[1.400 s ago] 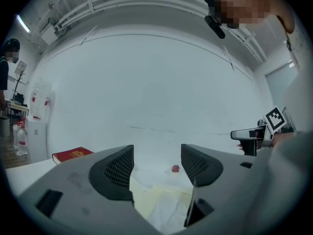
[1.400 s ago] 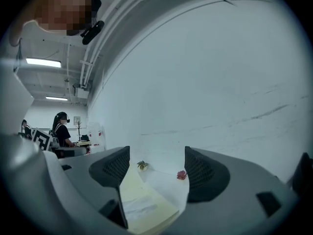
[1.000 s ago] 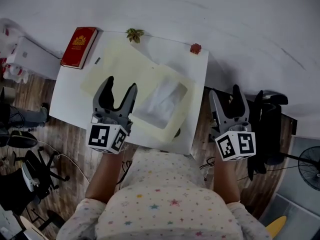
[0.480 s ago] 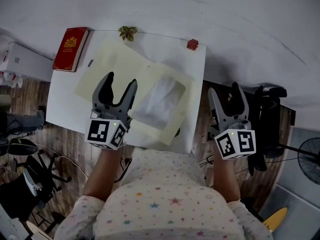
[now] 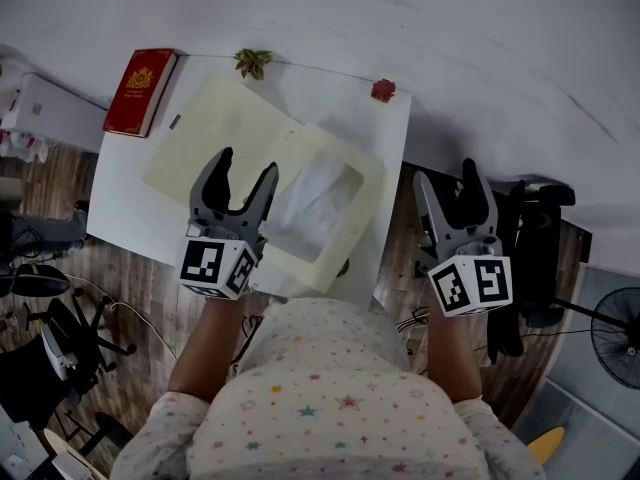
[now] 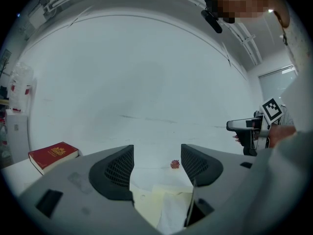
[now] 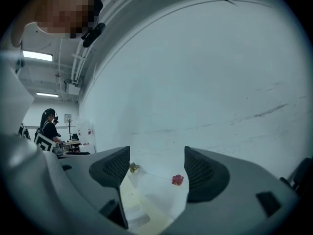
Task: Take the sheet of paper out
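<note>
Left gripper [image 5: 246, 163] is hanging over the near part of the white table [image 5: 130, 218], its jaws standing apart with nothing between them. Right gripper [image 5: 446, 176] is hanging off the table's right edge, well apart from the left one, its jaws likewise spread and empty. Just to the right of the left gripper's tips, between the two grippers, the white sheet of paper [image 5: 315, 203] is lying inside a pale yellow envelope [image 5: 215, 133] and showing through the envelope's window-like opening. The envelope is spreading under and ahead of the left gripper. Farther ahead of the left gripper, a dried leaf [image 5: 252, 62] is lying at the table's far edge. Ahead and to its left, a red book [image 5: 140, 78] is lying at the far corner. Ahead of the right gripper and to its left, a small red thing [image 5: 382, 90] is sitting at the far right corner.
</note>
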The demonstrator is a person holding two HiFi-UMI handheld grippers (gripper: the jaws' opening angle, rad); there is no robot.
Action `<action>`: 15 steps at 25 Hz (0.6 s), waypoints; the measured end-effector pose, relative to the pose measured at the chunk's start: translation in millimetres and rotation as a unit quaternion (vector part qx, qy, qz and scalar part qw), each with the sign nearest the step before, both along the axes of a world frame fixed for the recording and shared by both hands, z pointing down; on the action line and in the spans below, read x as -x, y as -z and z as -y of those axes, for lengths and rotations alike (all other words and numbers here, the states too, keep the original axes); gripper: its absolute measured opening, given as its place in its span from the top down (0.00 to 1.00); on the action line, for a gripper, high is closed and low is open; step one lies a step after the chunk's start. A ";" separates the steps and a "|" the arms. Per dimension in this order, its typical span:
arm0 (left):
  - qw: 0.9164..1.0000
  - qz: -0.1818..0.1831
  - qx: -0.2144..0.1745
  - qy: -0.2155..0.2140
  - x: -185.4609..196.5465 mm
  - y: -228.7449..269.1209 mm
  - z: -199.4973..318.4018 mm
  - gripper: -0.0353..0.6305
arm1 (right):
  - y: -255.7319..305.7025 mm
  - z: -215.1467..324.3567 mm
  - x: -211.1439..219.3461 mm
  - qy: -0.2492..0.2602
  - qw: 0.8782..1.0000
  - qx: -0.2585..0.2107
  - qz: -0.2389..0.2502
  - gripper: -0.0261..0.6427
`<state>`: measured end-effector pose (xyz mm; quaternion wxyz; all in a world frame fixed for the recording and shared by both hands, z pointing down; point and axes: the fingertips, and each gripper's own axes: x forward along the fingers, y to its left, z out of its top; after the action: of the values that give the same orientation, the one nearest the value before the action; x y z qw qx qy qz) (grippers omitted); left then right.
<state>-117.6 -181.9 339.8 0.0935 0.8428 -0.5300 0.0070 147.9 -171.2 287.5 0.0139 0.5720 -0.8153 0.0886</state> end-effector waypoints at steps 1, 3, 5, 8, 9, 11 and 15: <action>1.000 0.000 0.002 0.001 -1.0 -3.2 0.9 0.53 | -2.2 0.8 -2.8 -0.003 1.000 0.002 0.000 0.47; 1.000 -0.002 0.006 0.001 -2.2 -10.0 3.6 0.53 | -6.6 2.9 -6.0 -0.008 1.000 0.006 0.004 0.47; 1.000 -0.001 0.012 -0.002 -4.2 -17.9 5.9 0.53 | -10.9 4.4 -3.3 -0.005 1.000 0.011 0.005 0.47; 1.000 0.008 0.022 -0.009 -9.7 -31.1 7.7 0.53 | -18.4 6.0 3.4 0.009 1.000 0.019 -0.001 0.47; 1.000 0.012 0.026 -0.011 -11.2 -35.7 8.4 0.53 | -21.2 7.0 4.1 0.011 1.000 0.022 -0.001 0.47; 0.999 0.016 0.034 -0.012 -12.9 -45.3 10.3 0.53 | -27.7 10.0 4.3 0.013 1.000 0.029 0.002 0.47; 0.998 0.019 0.055 -0.023 -18.0 -63.6 10.2 0.53 | -44.2 15.3 10.0 0.017 0.999 0.044 0.009 0.47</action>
<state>-99.7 -192.1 403.4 0.1296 0.8483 -0.5106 0.0543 137.9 -186.5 331.7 0.0329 0.5560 -0.8204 0.1292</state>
